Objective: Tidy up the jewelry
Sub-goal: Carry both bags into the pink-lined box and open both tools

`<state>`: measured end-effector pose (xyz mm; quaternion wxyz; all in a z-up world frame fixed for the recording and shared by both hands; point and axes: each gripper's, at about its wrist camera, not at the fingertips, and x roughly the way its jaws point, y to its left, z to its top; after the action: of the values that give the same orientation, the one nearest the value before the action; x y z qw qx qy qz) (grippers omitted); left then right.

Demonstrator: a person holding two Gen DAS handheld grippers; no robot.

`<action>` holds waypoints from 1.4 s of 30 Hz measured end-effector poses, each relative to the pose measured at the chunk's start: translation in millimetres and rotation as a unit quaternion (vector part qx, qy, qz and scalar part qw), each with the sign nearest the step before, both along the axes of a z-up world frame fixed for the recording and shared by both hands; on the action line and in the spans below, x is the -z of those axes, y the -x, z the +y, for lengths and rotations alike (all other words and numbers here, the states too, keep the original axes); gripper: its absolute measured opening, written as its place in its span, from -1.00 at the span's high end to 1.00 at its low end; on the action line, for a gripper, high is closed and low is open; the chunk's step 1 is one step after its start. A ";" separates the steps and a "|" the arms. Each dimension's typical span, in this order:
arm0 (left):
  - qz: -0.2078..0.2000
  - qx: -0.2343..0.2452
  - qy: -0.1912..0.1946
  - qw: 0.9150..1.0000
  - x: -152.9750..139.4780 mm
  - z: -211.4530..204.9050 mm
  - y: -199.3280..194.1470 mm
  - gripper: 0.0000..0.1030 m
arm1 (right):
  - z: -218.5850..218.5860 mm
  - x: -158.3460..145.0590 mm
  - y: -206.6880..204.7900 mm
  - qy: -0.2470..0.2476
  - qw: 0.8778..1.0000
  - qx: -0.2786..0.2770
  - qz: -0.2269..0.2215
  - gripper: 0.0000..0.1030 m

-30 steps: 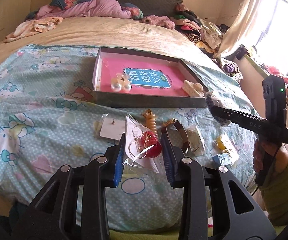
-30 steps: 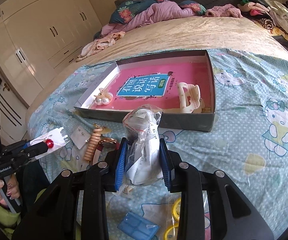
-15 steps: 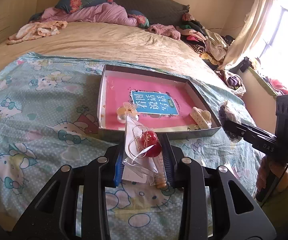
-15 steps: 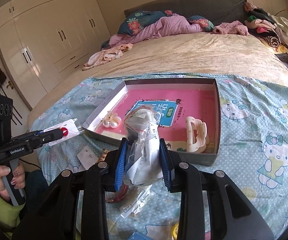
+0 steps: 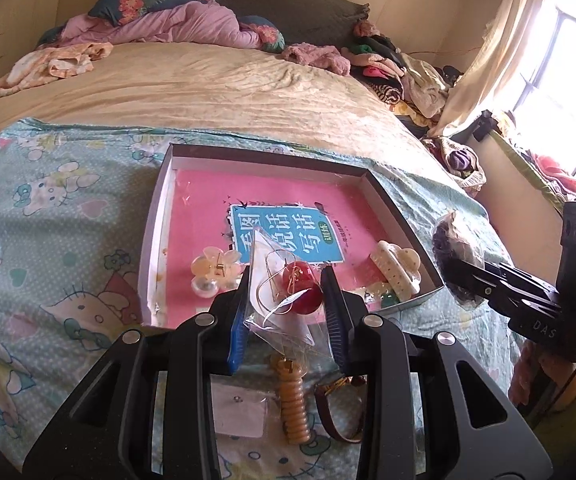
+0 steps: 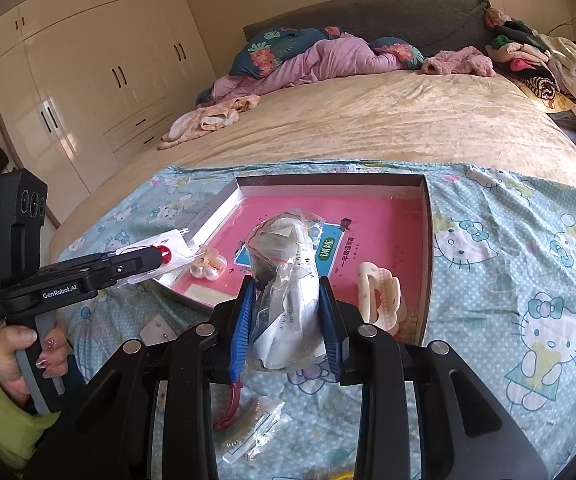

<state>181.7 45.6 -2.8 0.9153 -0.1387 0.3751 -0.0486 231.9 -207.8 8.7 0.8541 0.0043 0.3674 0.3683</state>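
Note:
My left gripper (image 5: pixel 283 312) is shut on a clear packet with red ball earrings (image 5: pixel 302 290), held just over the near edge of the shallow box (image 5: pixel 153 236) with a pink book inside. In the right wrist view, my right gripper (image 6: pixel 285 324) is shut on a crumpled clear bag of jewelry (image 6: pixel 288 276), in front of the box's near wall (image 6: pixel 422 324). Inside the box lie a pearl flower clip (image 5: pixel 211 270) and a cream claw clip (image 5: pixel 396 270). The left gripper (image 6: pixel 165 254) shows at the left of the right wrist view, the right gripper (image 5: pixel 454 276) at the right of the left wrist view.
On the Hello Kitty sheet (image 5: pixel 27 240) below the left gripper lie an orange spiral hair tie (image 5: pixel 294 404), a brown strap (image 5: pixel 334 416) and an earring card (image 5: pixel 239 414). Small clear packets (image 6: pixel 253 428) lie under the right gripper. Clothes pile up at the bed's far side.
Both grippers have moved forward toward the box with their packets. The left one now hangs over the box's near edge; the loose items have slid beneath it.

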 end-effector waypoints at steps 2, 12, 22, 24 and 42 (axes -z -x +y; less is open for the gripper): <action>0.001 0.007 -0.001 1.000 3.3 -4.8 -7.3 0.52 | 0.6 1.4 -4.2 0.001 1.000 0.002 0.001 0.42; 0.023 0.030 -0.011 0.999 23.7 -23.7 -33.4 0.52 | 2.0 10.3 -22.9 0.000 1.000 0.008 0.010 0.42; 0.050 0.035 -0.018 0.998 45.3 -21.8 -46.6 0.51 | 13.0 27.0 -39.7 0.016 0.999 0.003 0.030 0.42; 0.052 0.033 -0.017 0.998 47.9 -19.9 -47.4 0.51 | 16.7 31.7 -43.1 0.022 0.999 0.001 0.037 0.42; 0.057 0.008 -0.030 0.998 52.7 4.3 -40.3 0.00 | 39.6 63.8 -58.5 0.083 0.994 0.012 0.066 0.39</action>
<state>222.0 49.9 -55.5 0.8958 -0.1111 0.4287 -0.0364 290.4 -168.2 -55.1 0.8300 -0.0384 0.4519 0.3248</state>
